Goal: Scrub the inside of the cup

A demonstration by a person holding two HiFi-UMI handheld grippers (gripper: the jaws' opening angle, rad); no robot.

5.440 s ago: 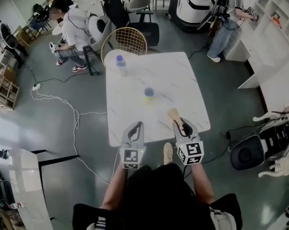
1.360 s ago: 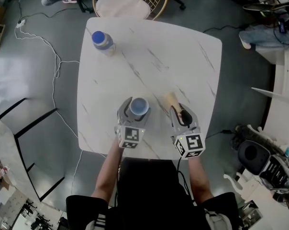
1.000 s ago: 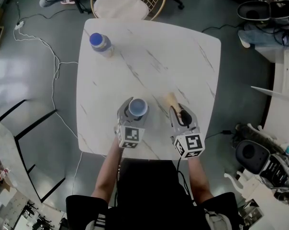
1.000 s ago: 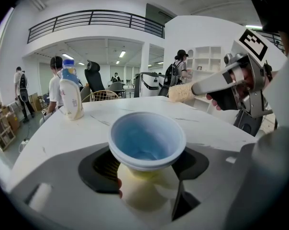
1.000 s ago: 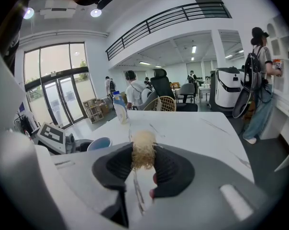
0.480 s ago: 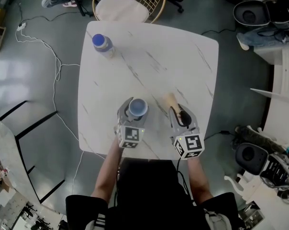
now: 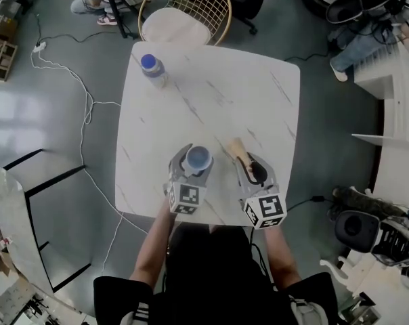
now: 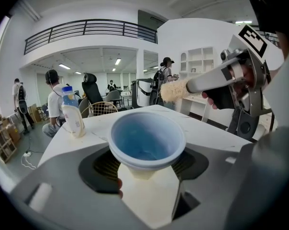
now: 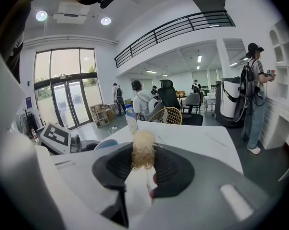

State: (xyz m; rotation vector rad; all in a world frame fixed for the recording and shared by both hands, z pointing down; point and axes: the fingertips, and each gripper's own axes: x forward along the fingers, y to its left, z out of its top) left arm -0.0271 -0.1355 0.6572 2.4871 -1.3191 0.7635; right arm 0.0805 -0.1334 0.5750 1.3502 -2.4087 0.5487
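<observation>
Over at the far left corner of the table (image 7: pixel 259 107) stands a bottle (image 7: pixel 152 68), well apart from the work and out of the way. Nearer the front edge, the left gripper (image 7: pixel 196 157) has its jaws wide around the cup (image 8: pixel 147 140), and the pads press its pale body from both sides below the rim. The cup sits upright with its blue mouth facing up, which to my eye is so the inside is open to whatever comes in from above. Just to the right, the right gripper (image 7: pixel 250 169) is clamped on the handle of the brush (image 7: pixel 235 147), and the fuzzy head sticks out ahead of the jaws. That head hangs beside and a little above the cup's rim, not touching it and not yet inside. I'd say the scrubbing hasn't begun.
</observation>
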